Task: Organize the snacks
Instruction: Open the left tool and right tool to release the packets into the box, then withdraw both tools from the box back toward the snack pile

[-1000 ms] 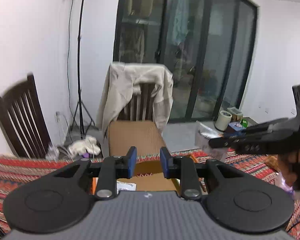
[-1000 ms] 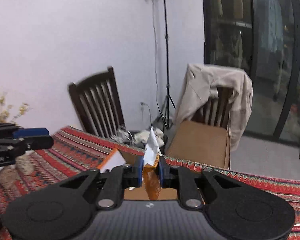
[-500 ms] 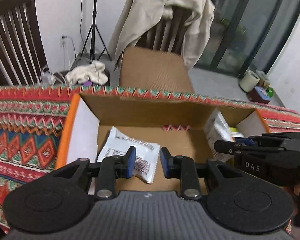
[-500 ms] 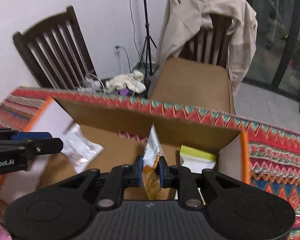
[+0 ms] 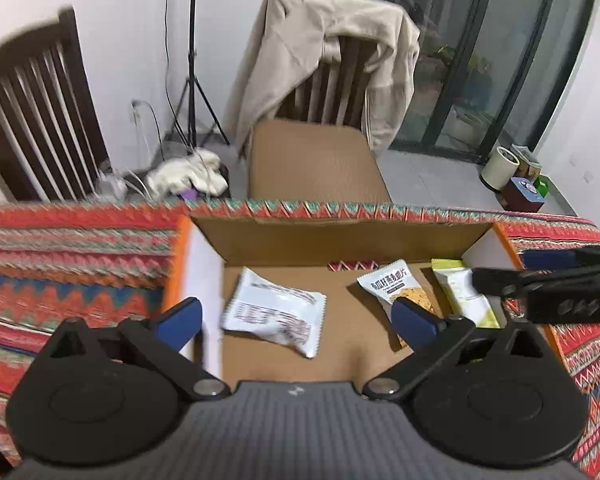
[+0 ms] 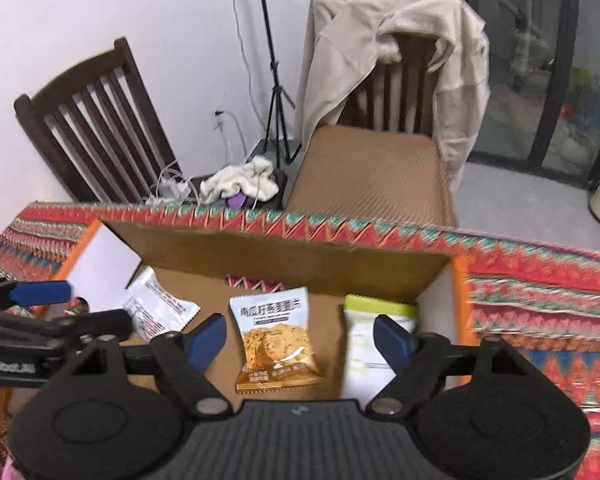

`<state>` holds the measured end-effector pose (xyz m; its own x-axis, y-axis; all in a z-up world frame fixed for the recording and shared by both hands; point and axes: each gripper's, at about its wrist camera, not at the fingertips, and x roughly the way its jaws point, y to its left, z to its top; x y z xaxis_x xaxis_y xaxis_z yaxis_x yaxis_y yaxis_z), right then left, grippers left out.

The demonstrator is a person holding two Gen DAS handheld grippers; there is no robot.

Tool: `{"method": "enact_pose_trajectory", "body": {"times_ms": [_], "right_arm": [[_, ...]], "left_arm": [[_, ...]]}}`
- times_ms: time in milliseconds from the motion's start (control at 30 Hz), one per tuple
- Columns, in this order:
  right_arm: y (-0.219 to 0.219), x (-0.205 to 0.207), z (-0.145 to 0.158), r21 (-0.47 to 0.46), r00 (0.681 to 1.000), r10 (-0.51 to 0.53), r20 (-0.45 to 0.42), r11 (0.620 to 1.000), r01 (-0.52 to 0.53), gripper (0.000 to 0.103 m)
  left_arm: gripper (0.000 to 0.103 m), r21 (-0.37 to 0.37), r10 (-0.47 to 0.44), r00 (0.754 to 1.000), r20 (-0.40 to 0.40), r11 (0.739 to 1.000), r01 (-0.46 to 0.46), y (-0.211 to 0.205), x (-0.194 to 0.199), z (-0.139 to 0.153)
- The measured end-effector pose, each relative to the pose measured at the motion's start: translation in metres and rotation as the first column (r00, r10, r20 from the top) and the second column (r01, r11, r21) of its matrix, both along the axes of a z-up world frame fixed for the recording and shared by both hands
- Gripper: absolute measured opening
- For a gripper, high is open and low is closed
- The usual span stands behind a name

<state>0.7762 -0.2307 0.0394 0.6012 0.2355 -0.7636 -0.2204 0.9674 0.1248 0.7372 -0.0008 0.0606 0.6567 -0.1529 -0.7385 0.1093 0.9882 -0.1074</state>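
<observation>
Both sets of jaws have just been opening and now stand wide, nothing pinched in either. Left gripper (image 5: 296, 318) hangs over the cardboard box (image 5: 340, 236), pads spread, w/ the white snack packet (image 5: 274, 310) lying on the box floor between and beyond them, not touched. Right gripper (image 6: 300, 334) same story: pads apart, the orange-and-white cookie packet (image 6: 276, 340) lying flat on the box floor in the gap, free of both pads. Just right of it the green-topped packet (image 6: 374, 322) sits against the box's right wall, partly behind the right pad. In the right wrist view the white packet shows at the box's left end, by the white flap (image 6: 104, 266), and the left gripper pokes in from the left edge. Box sits on a red zigzag-pattern tablecloth (image 5: 60, 256). Beyond the table: a chair w/ a beige jacket (image 5: 320, 56) draped over its back, a dark slatted chair (image 5: 32, 128) at left, a black tripod (image 5: 192, 68) against the wall, pale cloth bundle (image 5: 188, 174) on the floor, glass doors at right.
</observation>
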Motion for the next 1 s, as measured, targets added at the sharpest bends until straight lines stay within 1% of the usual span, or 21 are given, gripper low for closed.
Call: {"method": "enact_pose_trajectory", "body": {"times_ms": [133,233,300,433,533,567,667,767,800,933,1000], "right_arm": [[-0.023,-0.036,0.044,-0.009,0.998,-0.042,0.055,0.999,0.043,0.093],[-0.039,-0.070,0.075,0.009,0.994,-0.059,0.089,0.998,0.059,0.093],[-0.047,-0.096,0.094,0.006,0.991,-0.069,0.113,0.998,0.069,0.094],[-0.054,-0.149,0.126,-0.004,0.986,-0.058,0.158,0.998,0.060,0.095],[-0.059,-0.195,0.148,-0.004,0.978,-0.045,0.203,0.999,0.047,0.095],[-0.060,-0.211,0.154,-0.004,0.975,-0.039,0.221,0.999,0.041,0.097],[-0.064,-0.266,0.166,0.007,0.956,-0.013,0.294,1.000,0.011,0.103],[-0.067,-0.318,0.166,0.000,0.935,0.008,0.354,1.000,-0.008,0.103],[-0.067,-0.338,0.165,-0.004,0.926,0.013,0.376,1.000,-0.013,0.103],[-0.069,-0.414,0.149,0.008,0.887,0.020,0.461,1.000,-0.027,0.103],[-0.070,-0.451,0.137,0.023,0.872,0.017,0.490,0.999,-0.032,0.103]], "left_arm": [[0.103,0.042,0.024,0.998,0.066,0.999,-0.026,0.012,-0.044,0.044],[0.103,0.050,0.045,0.995,0.092,0.998,-0.049,0.018,-0.075,0.070],[0.103,0.054,0.040,0.993,0.114,0.997,-0.046,0.021,-0.099,0.087],[0.103,0.080,0.031,0.984,0.174,0.996,-0.045,0.024,-0.160,0.118],[0.103,0.083,0.051,0.972,0.230,0.994,-0.072,0.031,-0.211,0.132],[0.103,0.089,0.064,0.964,0.256,0.992,-0.090,0.033,-0.231,0.135],[0.103,0.110,0.065,0.938,0.339,0.988,-0.108,0.040,-0.289,0.137],[0.103,0.109,0.067,0.910,0.410,0.987,-0.122,0.045,-0.351,0.131],[0.103,0.097,0.071,0.897,0.436,0.987,-0.125,0.047,-0.373,0.127],[0.103,0.046,0.092,0.866,0.492,0.990,-0.131,0.055,-0.448,0.109],[0.103,0.027,0.088,0.843,0.531,0.992,-0.121,0.057,-0.488,0.093]]}}
